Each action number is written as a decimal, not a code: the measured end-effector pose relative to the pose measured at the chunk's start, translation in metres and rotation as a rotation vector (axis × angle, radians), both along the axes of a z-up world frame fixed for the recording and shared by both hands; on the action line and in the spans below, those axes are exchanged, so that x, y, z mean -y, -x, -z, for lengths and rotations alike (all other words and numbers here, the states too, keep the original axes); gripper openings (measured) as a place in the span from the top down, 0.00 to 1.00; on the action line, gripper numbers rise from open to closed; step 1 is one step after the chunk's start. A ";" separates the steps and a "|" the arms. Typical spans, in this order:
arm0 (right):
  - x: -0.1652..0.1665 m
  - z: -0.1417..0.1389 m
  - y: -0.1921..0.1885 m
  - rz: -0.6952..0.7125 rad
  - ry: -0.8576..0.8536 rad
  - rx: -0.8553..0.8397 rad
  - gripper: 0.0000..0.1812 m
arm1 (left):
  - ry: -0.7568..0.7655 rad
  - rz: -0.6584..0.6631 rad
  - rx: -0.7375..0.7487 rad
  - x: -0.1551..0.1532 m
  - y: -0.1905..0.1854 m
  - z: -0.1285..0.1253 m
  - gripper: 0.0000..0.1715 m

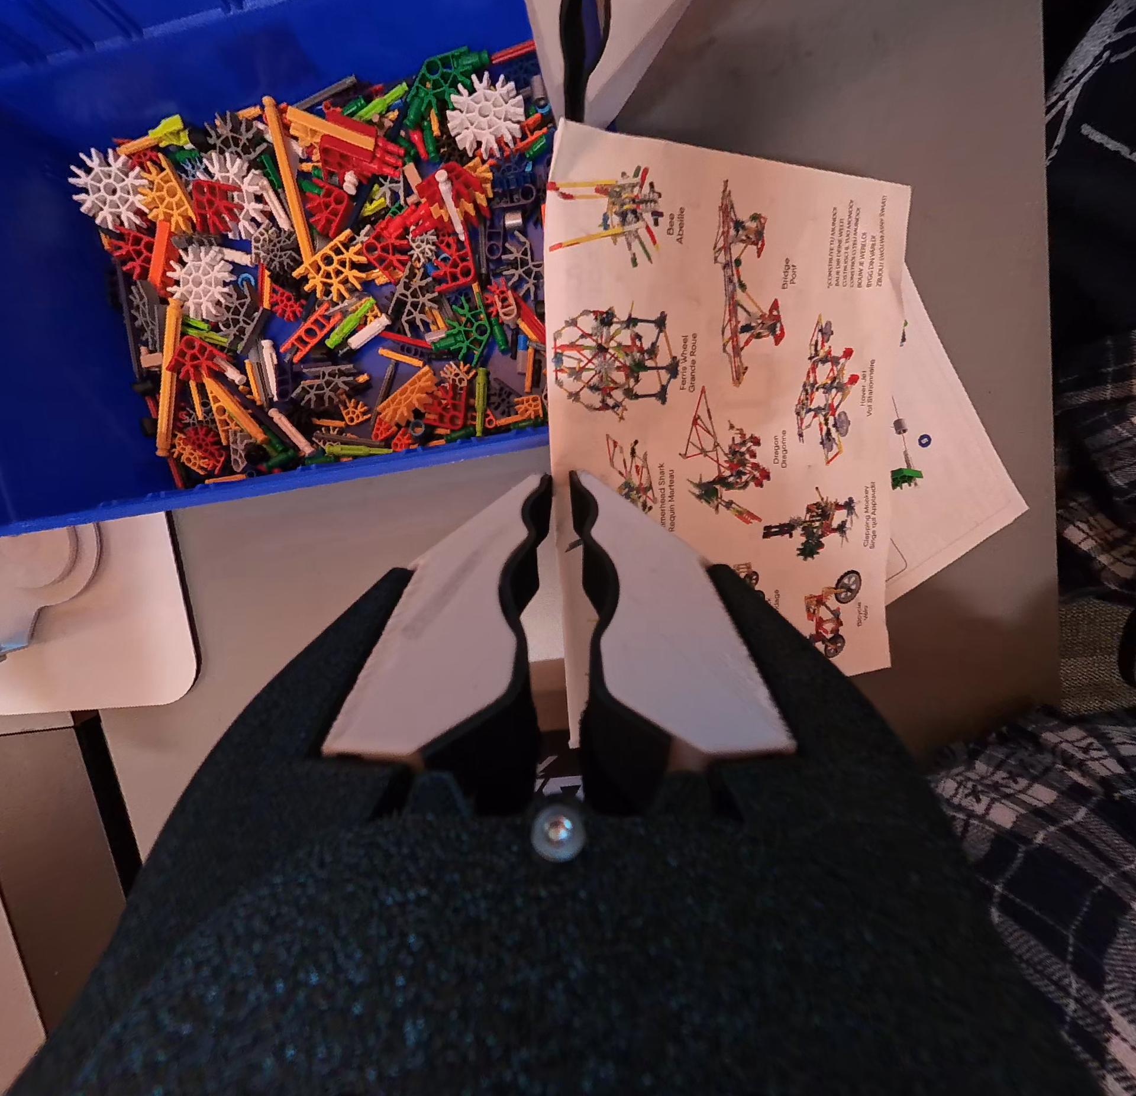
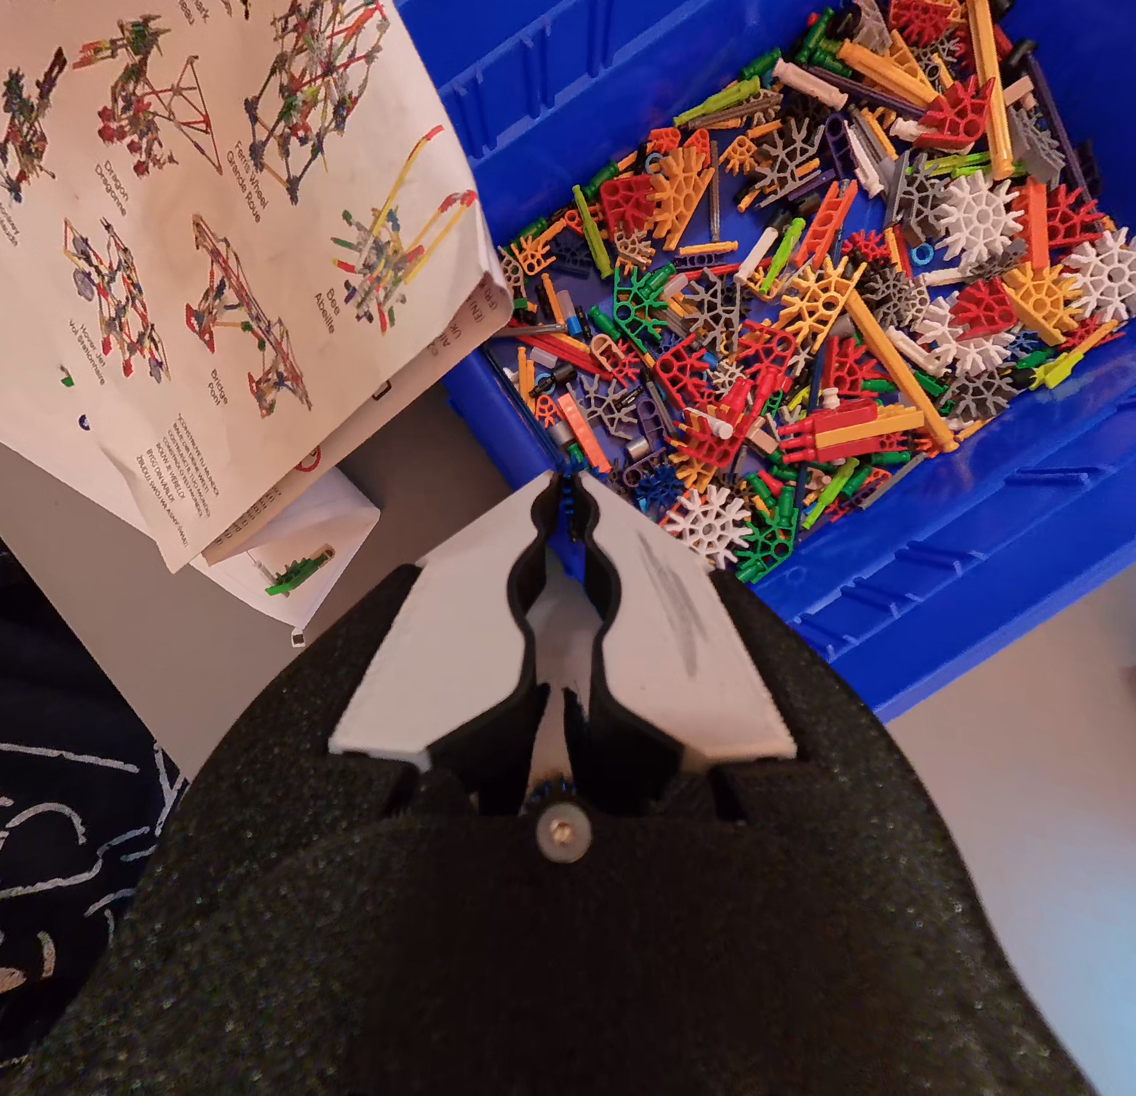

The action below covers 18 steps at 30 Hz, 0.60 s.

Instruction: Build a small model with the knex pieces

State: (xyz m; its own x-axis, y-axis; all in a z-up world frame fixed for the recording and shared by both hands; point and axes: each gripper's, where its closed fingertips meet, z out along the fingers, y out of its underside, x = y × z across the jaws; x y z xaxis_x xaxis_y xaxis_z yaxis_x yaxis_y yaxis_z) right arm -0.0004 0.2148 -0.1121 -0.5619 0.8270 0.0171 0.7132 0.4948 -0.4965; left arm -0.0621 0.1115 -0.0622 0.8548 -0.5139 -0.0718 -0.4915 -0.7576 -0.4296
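My left gripper (image 1: pixel 559 483) is shut on the edge of a folded instruction sheet (image 1: pixel 725 353) printed with pictures of toy models, and holds it up beside the bin. The sheet also shows in the right wrist view (image 2: pixel 215 237), at upper left. A blue plastic bin (image 1: pixel 74 341) holds several loose construction-toy rods and connectors (image 1: pixel 319 280) in many colours. My right gripper (image 2: pixel 567 483) sits over the bin's near corner (image 2: pixel 922 605), jaws closed on a thin dark blue piece (image 2: pixel 568 501). The right gripper also shows at the top of the left wrist view (image 1: pixel 581 77).
A second white sheet (image 1: pixel 940 452) lies under the folded one on the grey table (image 1: pixel 860 83). A white device (image 1: pixel 92 612) lies at the left, below the bin. A person's plaid fabric (image 1: pixel 1076 882) is along the table's right edge.
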 end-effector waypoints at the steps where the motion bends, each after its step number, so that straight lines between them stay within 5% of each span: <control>1: 0.000 0.000 -0.001 -0.001 0.000 -0.001 0.99 | 0.000 0.000 0.000 0.000 0.000 0.000 0.97; 18: -0.006 0.003 -0.012 0.016 -0.004 -0.008 1.00 | 0.003 0.001 -0.002 -0.001 -0.001 0.001 0.97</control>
